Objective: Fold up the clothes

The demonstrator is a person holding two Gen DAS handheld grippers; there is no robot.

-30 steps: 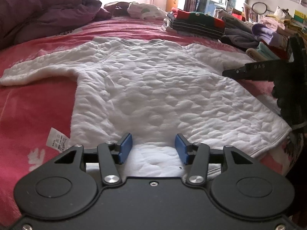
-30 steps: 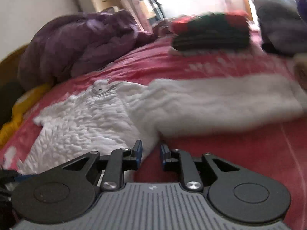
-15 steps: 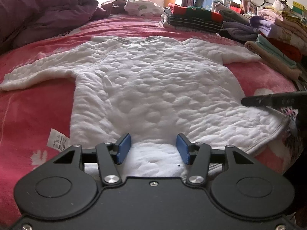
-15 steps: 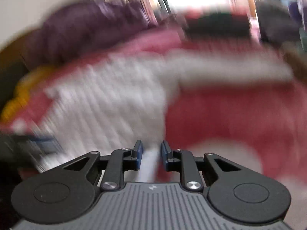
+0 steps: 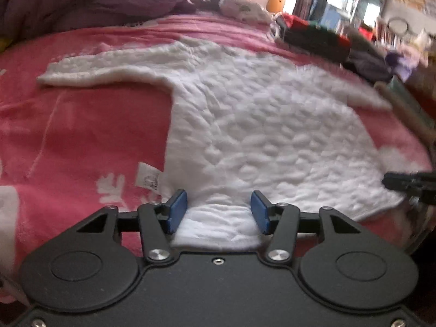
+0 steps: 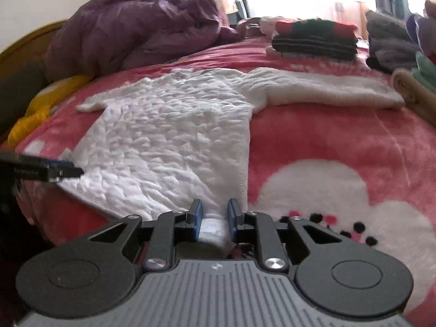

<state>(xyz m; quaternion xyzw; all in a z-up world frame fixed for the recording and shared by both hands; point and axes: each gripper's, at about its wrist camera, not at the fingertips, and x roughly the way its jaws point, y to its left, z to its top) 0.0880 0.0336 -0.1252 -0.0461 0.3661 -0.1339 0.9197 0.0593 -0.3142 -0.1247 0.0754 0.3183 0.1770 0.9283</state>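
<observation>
A white quilted long-sleeved top (image 5: 259, 136) lies spread flat on a pink blanket (image 5: 81, 141), both sleeves out to the sides. My left gripper (image 5: 218, 208) is open at the hem's left end, and the hem edge lies between its blue pads. A care label (image 5: 148, 177) sticks out just left of it. In the right wrist view the top (image 6: 169, 136) reaches down to my right gripper (image 6: 215, 218), which is open by a narrow gap over the hem's right corner, with white cloth between its pads. Each gripper's tip shows in the other's view: right gripper (image 5: 403, 184), left gripper (image 6: 62, 173).
A purple duvet (image 6: 130, 35) is heaped at the head of the bed. A folded dark striped stack (image 6: 316, 41) and more folded clothes (image 6: 408, 90) sit beyond the right sleeve. Yellow cloth (image 6: 35, 114) lies at the far left edge. The bed edge runs just below both grippers.
The right gripper has dropped from beside the right sleeve down to the hem's right corner. The left gripper has slid left along the hem, closer to the care label.
</observation>
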